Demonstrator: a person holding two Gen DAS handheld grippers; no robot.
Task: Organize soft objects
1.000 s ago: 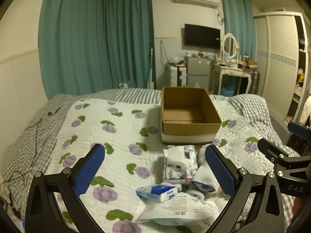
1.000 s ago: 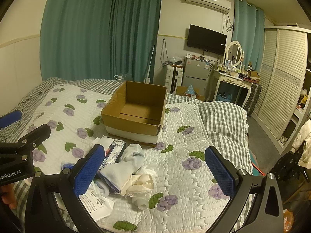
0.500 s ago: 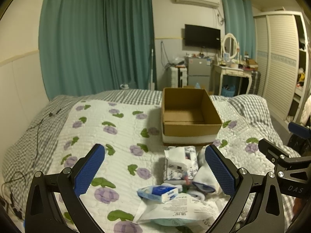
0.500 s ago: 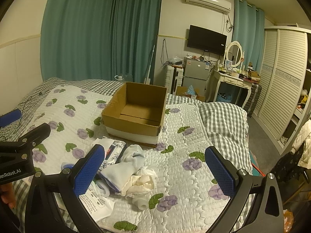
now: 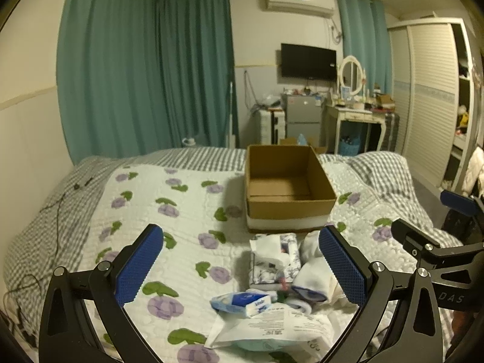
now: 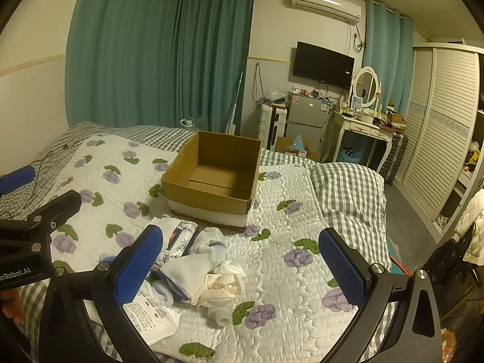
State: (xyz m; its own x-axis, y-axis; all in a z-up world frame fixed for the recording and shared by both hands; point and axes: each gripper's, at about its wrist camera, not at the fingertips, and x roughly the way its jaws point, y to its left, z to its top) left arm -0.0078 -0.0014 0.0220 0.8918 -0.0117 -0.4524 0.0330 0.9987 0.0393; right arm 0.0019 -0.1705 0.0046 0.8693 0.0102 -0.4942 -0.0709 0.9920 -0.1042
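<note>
Step in hand: you hover both claws over the pile, nothing picked yet; by my judgement the first pick-up comes next.
Box: the open brown cardboard box [image 6: 213, 181] sits mid-frame on the white quilted bedspread with purple flowers [image 5: 169, 199], empty as far as its floor shows.
Soft pile: lower centre of both views, just in front of the box: the white socks with blue trim [image 6: 193, 264], the cream crumpled cloth [image 6: 222, 284], the floral-printed tissue pack [image 5: 272, 261], the small blue-and-white tissue packet [image 5: 242, 299] and the flat white plastic pouch with printed text [image 5: 272, 325].
How to do it well: take one piece at a time from the top; pinch the sock at its bunched middle so it does not trail, and lift clear of the box wall before letting go.
Left claw [image 5: 240, 264]: spread wide, holding nothing, touching nothing.
Right claw [image 6: 240, 264]: spread wide, empty, above the socks and cloth.
Risk: the pieces overlap, so a low pinch may drag a neighbour.
</note>
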